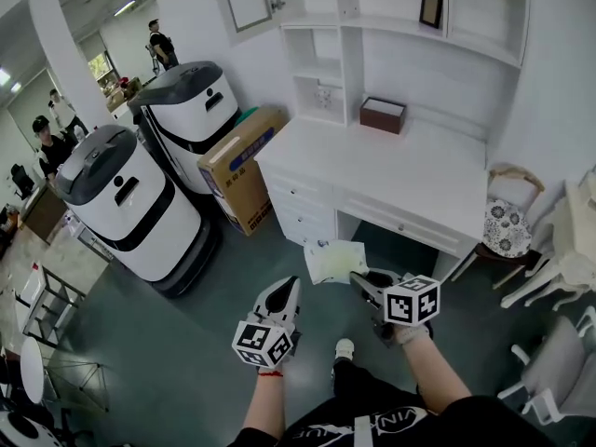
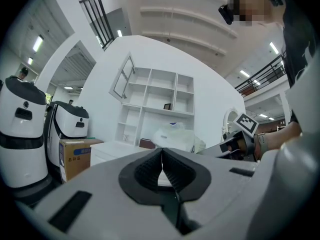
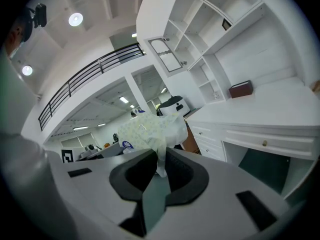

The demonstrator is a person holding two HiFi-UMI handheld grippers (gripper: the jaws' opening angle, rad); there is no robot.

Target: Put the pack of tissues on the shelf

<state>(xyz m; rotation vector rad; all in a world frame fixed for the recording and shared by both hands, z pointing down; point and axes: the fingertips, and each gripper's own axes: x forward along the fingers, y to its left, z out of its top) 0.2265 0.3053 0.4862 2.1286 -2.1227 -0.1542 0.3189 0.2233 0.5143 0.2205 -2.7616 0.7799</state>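
The pack of tissues, pale with a small printed pattern, hangs in the air over the green floor, just in front of the white counter and not touching it. The right gripper has it by a thin edge of the plastic wrapper: its fingers stand narrow, pinched on that flap, and the bulk of the pack sticks out beyond the tips. The left gripper is held just beside it, lower and to the left, carrying nothing; its fingers are pressed together with only a hairline between them.

Behind the counter rises the white shelf with open compartments, and a small dark brown box sits on the counter at its foot. A cardboard carton leans against the counter's left end, next to two white-and-grey service robots. A chair with a flowered cushion stands at the right end.
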